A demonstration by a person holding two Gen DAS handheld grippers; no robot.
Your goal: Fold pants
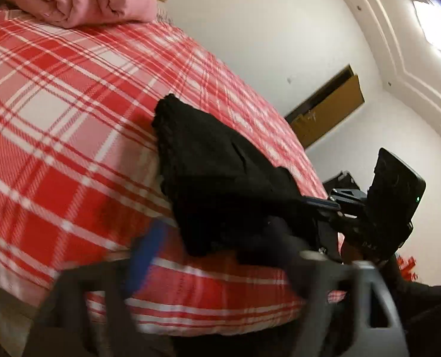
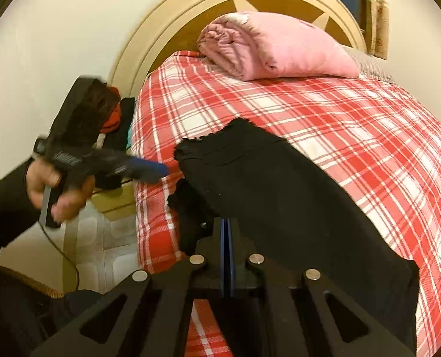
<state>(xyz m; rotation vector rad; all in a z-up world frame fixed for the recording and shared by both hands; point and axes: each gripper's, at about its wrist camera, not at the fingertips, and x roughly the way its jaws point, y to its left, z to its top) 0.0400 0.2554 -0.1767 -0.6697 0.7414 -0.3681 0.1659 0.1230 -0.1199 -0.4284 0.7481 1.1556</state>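
Two blue fingers of my right gripper [image 2: 227, 235] press shut on the black pants [image 2: 280, 196] at the bed's [image 2: 354, 125] near edge. My left gripper [image 2: 158, 169] points at them from beside the bed; I cannot tell its fingers. Far back lies a pink blanket [image 2: 280, 47].

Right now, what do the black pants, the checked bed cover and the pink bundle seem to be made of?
Black pants: a matte knit or soft woven cloth, it seems; the edge is ragged and it drapes limply.
Checked bed cover: woven cotton or flannel, probably; the red and white plaid shows fine diagonal weave lines, no shine.
Pink bundle: soft padded fabric, perhaps a quilt; thick rounded folds. The fibre cannot be told.
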